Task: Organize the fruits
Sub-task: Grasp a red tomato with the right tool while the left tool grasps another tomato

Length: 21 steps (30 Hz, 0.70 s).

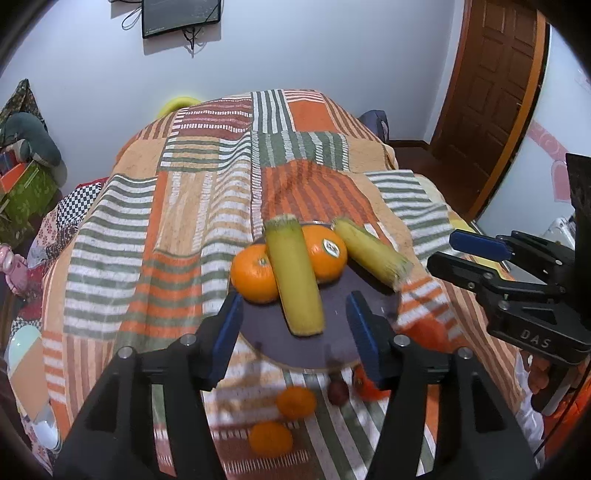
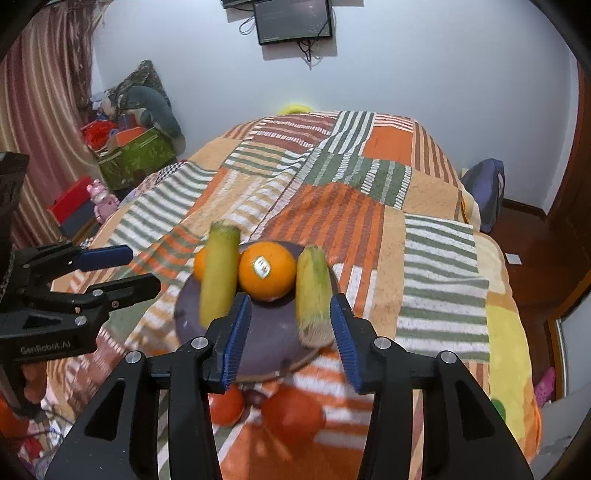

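A round purple plate [image 1: 332, 314] [image 2: 258, 347] lies on the striped bedspread. On it are two oranges, one plain [image 1: 254, 275] and one with a sticker [image 1: 325, 251] [image 2: 266, 270], and two yellow-green corn cobs [image 1: 295, 277] [image 1: 373, 253] [image 2: 218, 271] [image 2: 314, 291]. My left gripper [image 1: 291, 332] is open and empty above the plate's near edge. My right gripper [image 2: 290, 338] is open and empty over the plate, and it also shows at the right of the left wrist view [image 1: 465, 254]. Loose fruits lie near the plate: small oranges [image 1: 295, 402] [image 1: 270, 439], a dark plum [image 1: 338, 392], red tomatoes [image 2: 293, 415] [image 2: 227, 406].
The patterned bedspread [image 1: 207, 206] covers a bed that drops off at both sides. A green box [image 2: 136, 158] and toys stand on the floor at the left. A wooden door [image 1: 491, 96] is at the right. A wall screen [image 2: 293, 20] hangs behind.
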Motion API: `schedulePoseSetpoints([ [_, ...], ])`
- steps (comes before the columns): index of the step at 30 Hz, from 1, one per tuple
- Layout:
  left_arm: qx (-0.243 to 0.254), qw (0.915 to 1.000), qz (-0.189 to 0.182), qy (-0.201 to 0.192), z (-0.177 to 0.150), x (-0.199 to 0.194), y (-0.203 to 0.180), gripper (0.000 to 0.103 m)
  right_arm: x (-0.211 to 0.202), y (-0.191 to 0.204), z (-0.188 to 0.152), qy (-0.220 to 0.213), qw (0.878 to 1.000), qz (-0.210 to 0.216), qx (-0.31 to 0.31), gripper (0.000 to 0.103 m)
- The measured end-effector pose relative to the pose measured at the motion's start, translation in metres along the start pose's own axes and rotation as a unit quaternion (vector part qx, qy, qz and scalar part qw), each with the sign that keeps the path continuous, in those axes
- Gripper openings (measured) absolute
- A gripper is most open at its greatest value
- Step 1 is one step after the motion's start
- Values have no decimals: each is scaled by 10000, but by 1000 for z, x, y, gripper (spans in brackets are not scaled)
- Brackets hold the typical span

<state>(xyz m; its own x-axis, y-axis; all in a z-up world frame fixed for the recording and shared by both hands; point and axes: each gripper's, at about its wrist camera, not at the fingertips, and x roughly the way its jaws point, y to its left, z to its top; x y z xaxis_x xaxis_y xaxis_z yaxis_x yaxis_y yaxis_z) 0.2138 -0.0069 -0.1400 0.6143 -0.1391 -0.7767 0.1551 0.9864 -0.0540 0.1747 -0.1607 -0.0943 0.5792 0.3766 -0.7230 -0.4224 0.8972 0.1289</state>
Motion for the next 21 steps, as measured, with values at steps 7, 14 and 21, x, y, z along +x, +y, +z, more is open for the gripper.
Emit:
schedulePoseSetpoints([
  [7,-47,9999,-124,79,-26,-12,-15,66,-7,3,-27,165,9998,110,-60,50],
  [14,-151,9986,-338,368,-43,4,-29,67,-1,-1,-55,419,9990,177,23,50],
  [21,-190,9975,-341,591,-55,26,-40,71,7,-7,-71,593,9979,199,156,50],
])
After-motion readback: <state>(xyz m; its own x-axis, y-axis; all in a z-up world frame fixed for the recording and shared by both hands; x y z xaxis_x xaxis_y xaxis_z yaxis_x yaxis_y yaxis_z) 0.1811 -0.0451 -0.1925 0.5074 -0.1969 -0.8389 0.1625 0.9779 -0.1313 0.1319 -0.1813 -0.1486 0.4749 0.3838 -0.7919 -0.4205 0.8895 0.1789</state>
